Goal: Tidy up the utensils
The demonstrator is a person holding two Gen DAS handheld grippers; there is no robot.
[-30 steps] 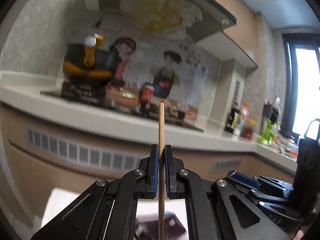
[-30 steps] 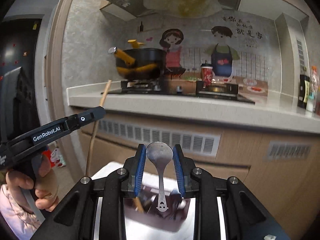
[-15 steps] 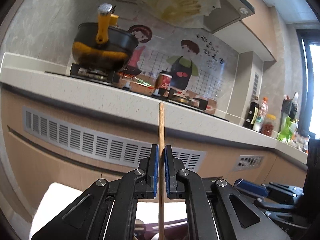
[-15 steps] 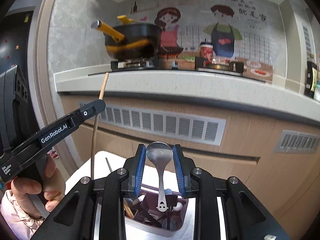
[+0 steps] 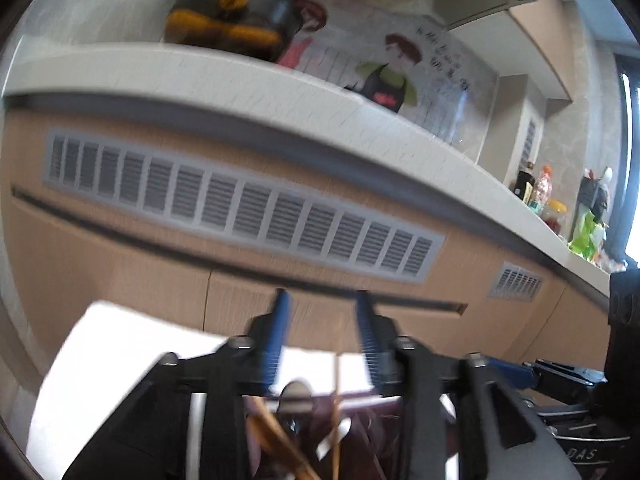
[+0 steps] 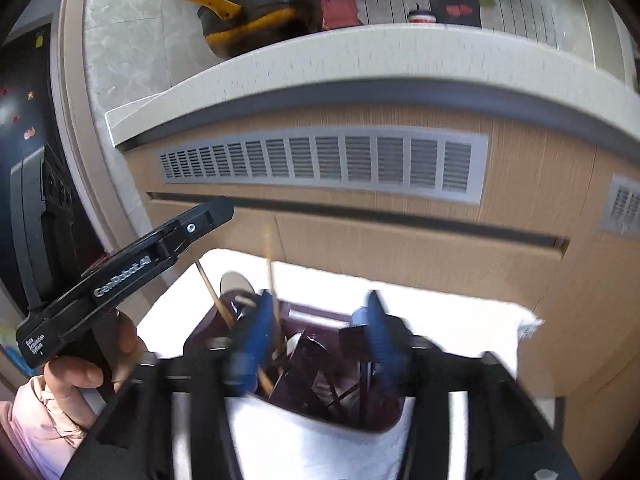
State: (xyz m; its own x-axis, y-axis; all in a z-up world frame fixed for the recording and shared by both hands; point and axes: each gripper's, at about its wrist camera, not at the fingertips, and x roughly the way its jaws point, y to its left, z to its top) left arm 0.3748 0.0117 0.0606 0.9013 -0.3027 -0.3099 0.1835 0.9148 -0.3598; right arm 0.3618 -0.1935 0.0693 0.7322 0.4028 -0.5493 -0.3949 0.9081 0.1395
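A dark maroon utensil holder [image 6: 352, 364] stands on a white cloth [image 6: 460, 320] below both grippers, with spoons, dark utensils and wooden chopsticks in it. My right gripper [image 6: 320, 320] is open and empty just above it. A wooden chopstick [image 6: 270, 264] stands upright in the holder beside its left finger. A spoon bowl [image 6: 236, 284] shows at the holder's far left. My left gripper [image 5: 322, 316] is open and empty. The thin chopstick [image 5: 337, 408] stands below it, in the holder [image 5: 360, 432]. The left gripper's body also shows in the right wrist view [image 6: 132, 268].
A wooden cabinet front with a grey vent grille [image 6: 328, 160] rises just behind the cloth. The white countertop [image 5: 280, 96] above it carries a black pot with yellow handles [image 6: 260, 8]. Bottles [image 5: 536, 192] stand at the far right of the counter.
Both grippers have tipped down toward the holder and opened. The left let go of the chopstick and the right let go of the spoon. Both now sit in the holder.
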